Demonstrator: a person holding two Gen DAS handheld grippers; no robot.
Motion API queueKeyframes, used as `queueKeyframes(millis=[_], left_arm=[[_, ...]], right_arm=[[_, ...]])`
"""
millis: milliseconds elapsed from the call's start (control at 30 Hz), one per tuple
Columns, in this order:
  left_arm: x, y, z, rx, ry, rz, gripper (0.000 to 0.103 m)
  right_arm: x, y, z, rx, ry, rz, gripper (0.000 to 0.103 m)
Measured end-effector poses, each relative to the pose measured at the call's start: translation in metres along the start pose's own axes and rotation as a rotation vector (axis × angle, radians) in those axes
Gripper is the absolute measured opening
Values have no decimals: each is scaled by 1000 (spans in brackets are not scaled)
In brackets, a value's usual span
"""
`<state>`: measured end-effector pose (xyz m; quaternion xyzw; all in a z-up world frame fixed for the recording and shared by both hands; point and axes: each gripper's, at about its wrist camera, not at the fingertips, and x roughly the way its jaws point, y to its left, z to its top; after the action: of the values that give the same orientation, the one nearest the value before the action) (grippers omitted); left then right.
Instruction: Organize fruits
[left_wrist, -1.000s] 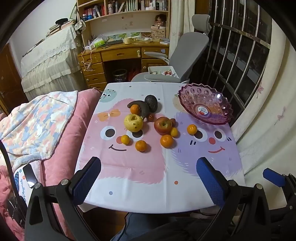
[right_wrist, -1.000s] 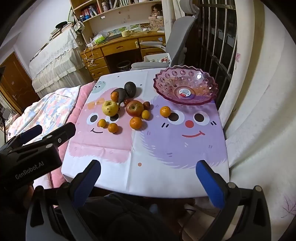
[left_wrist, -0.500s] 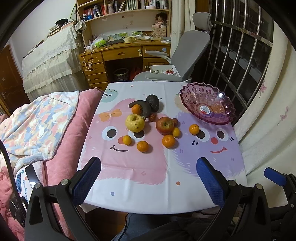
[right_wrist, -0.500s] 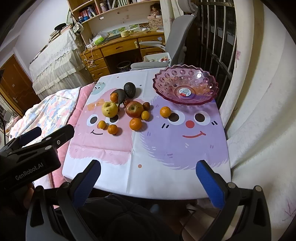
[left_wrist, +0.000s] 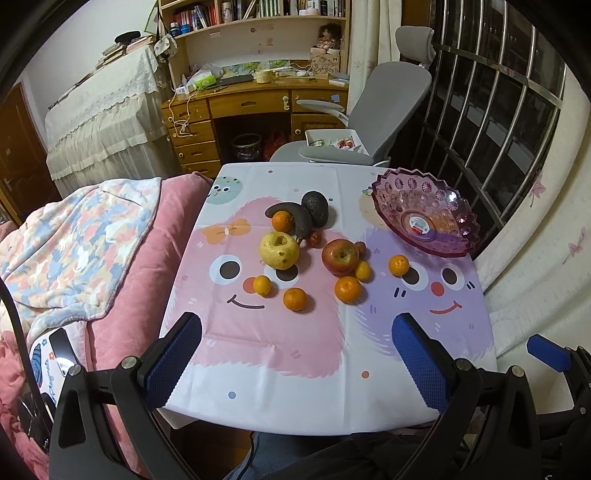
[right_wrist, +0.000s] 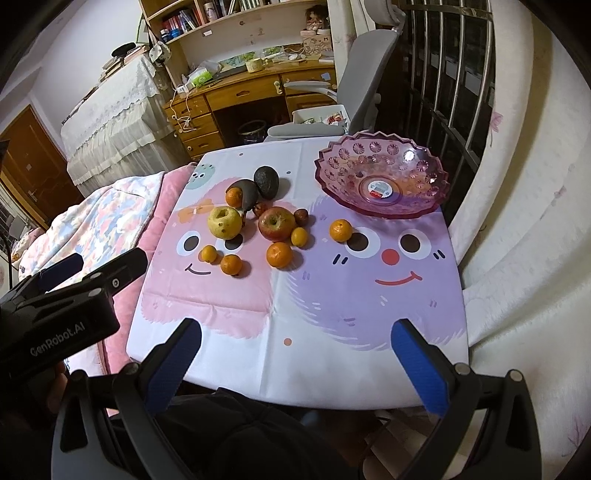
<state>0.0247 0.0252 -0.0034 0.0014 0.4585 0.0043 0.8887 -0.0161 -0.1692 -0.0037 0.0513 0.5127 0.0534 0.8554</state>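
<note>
1. Since a second ago both cameras are drifting slightly: in the left wrist view the table (left_wrist: 258, 369) is sitting a little further off and the bowl (left_wrist: 424, 210) is shifting right, while no fruit is changing place.
2. At the left of the fruit cluster, mid-frame in the left wrist view, a yellow apple (left_wrist: 279, 250) is lying with a small orange (left_wrist: 262, 285) and another orange (left_wrist: 294, 299) just below it.
3. Above it, a blackened banana (left_wrist: 295, 218) is curling around an orange (left_wrist: 282, 220), with an avocado (left_wrist: 315, 208) touching the banana's right side.
4. Further right, a red apple (left_wrist: 340, 256) is sitting with an orange (left_wrist: 347, 289) below it and a small yellow fruit (left_wrist: 363, 270) just beside it.
5. One orange (left_wrist: 398, 265) is lying alone, nearest the bowl, which is standing empty at the upper right.
6. The left gripper (left_wrist: 295, 362) is hovering over the near table edge, jaws wide apart and holding nothing.
7. The right gripper (right_wrist: 295, 365) is hanging likewise, jaws apart and empty.
8. By my judgement the task is only beginning, in the approach step; the next move is calling for a reach forward to one fruit, probably the lone orange, closing gently and carrying it to the bowl.
</note>
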Motion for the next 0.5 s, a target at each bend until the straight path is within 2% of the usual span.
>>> queueKeyframes(millis=[500], left_arm=[[8, 9, 12, 19, 21, -9, 102]], right_arm=[[7, 13, 13, 7, 17, -22, 103]])
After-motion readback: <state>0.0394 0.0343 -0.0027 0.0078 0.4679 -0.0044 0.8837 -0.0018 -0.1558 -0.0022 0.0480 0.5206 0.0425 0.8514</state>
